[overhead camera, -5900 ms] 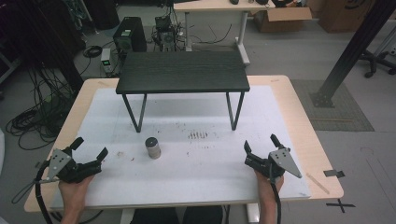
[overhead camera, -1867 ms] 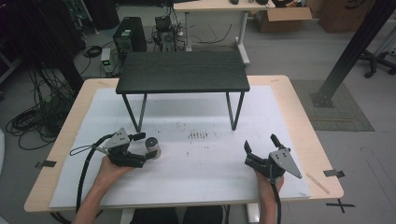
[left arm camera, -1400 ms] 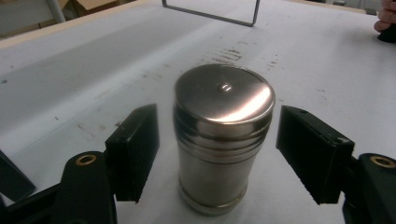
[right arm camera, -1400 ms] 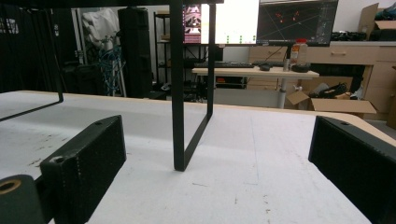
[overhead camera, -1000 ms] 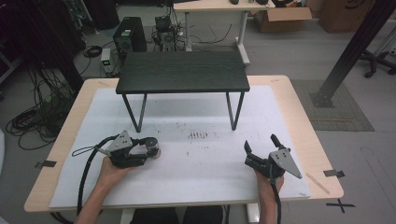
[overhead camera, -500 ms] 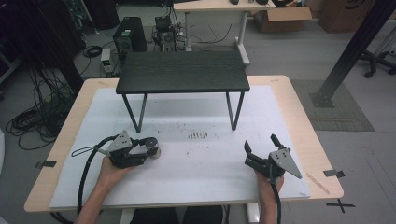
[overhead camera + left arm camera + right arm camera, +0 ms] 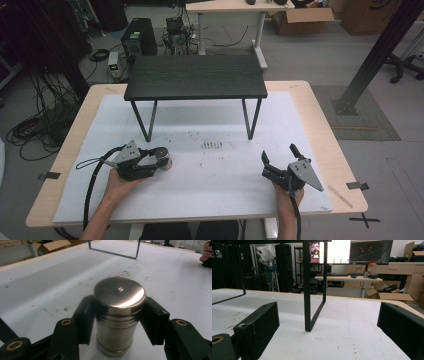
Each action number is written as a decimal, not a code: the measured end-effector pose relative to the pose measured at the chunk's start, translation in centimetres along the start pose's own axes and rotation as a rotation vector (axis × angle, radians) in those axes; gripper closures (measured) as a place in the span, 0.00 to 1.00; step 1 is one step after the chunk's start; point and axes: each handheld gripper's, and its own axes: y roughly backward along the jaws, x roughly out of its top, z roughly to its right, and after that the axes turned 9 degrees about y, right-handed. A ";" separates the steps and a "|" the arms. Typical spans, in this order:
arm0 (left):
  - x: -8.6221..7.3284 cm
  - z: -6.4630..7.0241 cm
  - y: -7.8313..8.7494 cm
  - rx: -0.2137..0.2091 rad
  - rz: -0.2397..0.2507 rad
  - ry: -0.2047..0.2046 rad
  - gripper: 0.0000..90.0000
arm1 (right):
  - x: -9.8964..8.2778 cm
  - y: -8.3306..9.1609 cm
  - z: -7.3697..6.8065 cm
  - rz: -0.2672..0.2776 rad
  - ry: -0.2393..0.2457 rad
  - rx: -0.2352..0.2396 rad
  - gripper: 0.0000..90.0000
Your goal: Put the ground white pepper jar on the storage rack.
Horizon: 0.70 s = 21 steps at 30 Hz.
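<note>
gripping is the step we have in hand: our left gripper [image 7: 117, 322] has its jaws clenched on the metal canister [image 7: 117, 315], one black pad pressed against each side just under the lid rim, and they have just been closing onto it. the canister stands upright on the white table cover [image 7: 220, 170], at about eight o'clock from the middle of the sheet in the high view, where the left gripper [image 7: 156, 161] lies nearly level beside it. our right gripper [image 7: 277, 162] rests at about four o'clock, well apart, jaws released and with nothing between them. the black stand [image 7: 195, 76] sits at twelve o'clock. we judge that the next move calls for a straight lift, keeping the canister upright and the clamp firm, since smooth metal may slip between the pads.
</note>
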 end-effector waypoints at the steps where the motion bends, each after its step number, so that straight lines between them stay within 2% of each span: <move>1: 0.0 0.0 0.0 0.001 0.001 0.000 0.54 | 0.0 0.0 0.0 0.000 0.000 0.000 0.04; 21: 0.6 0.3 0.6 0.011 -0.002 -0.004 0.55 | 0.0 0.0 0.0 -0.002 0.000 0.001 0.04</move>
